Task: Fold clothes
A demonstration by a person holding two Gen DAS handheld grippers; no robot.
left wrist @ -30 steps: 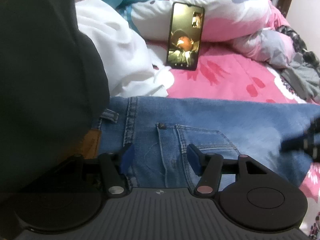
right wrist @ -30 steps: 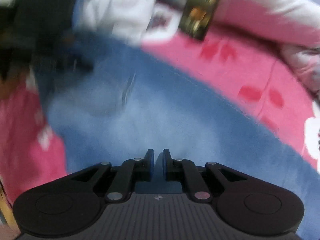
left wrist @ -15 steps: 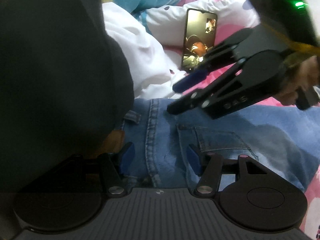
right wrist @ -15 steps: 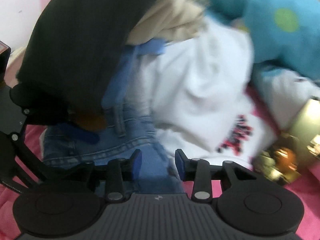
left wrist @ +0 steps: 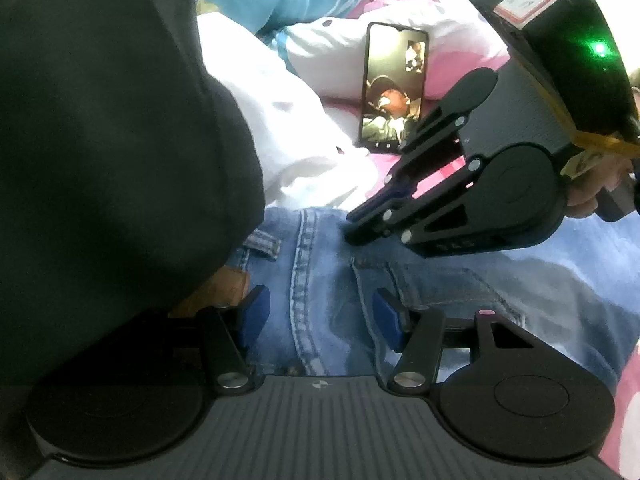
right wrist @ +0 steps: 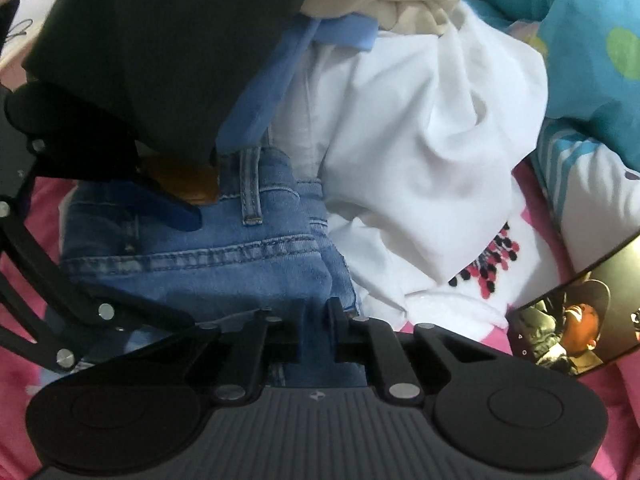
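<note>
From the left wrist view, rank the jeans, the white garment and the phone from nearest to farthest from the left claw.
1. Jeans: directly under and between the fingers of the left claw.
2. White garment: beyond the waistband, up and left.
3. Phone: farthest, propped upright against the bedding behind.

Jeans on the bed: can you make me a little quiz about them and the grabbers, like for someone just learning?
1. True or false: the left gripper is open above the jeans.
2. What is propped up behind the jeans? A phone, B book, C cup.
3. Fill in: the right gripper is ___ on the jeans' waistband edge.

Key: 1 true. 2 A. 3 shut; its jaws have just closed, with denim between them.
</note>
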